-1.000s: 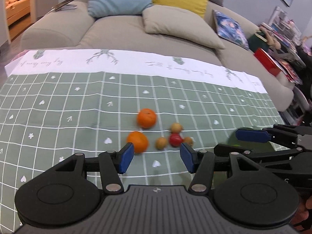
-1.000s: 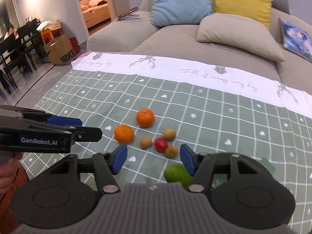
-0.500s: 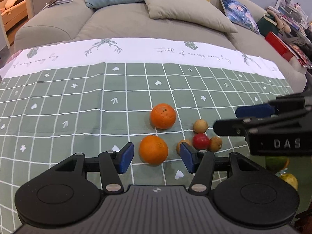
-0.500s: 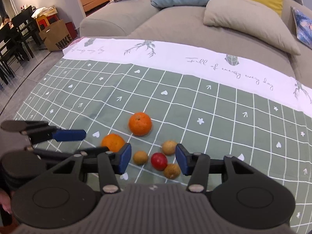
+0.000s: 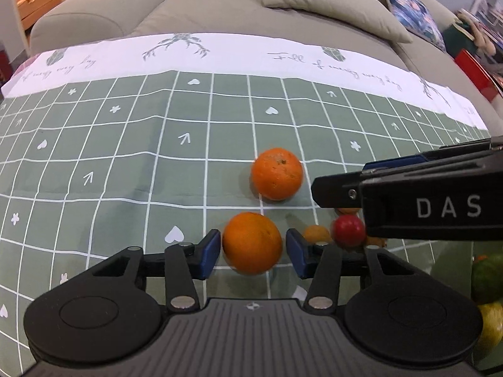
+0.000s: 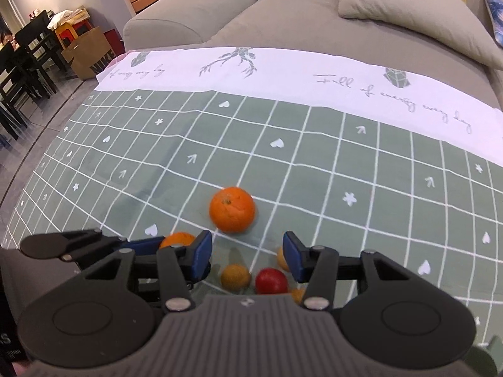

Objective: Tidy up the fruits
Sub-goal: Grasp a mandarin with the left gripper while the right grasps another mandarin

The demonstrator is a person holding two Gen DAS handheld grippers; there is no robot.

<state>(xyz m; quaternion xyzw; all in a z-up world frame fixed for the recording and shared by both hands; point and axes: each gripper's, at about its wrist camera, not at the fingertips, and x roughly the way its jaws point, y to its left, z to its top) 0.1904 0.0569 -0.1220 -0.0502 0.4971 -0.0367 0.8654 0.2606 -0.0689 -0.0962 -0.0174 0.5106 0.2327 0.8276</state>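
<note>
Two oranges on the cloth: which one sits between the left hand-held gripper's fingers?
The nearer orange, framed by the left hand-held gripper as its jaws close. The other orange lies farther up the checked cloth, clear of both fingers.

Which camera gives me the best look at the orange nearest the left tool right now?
The left wrist view. That near orange sits whole and unblocked between the closing jaws of the left tool, small gaps showing at both pads. The right wrist view shows only its top, the rest hidden behind the left tool's finger and the right tool's pad.
</note>
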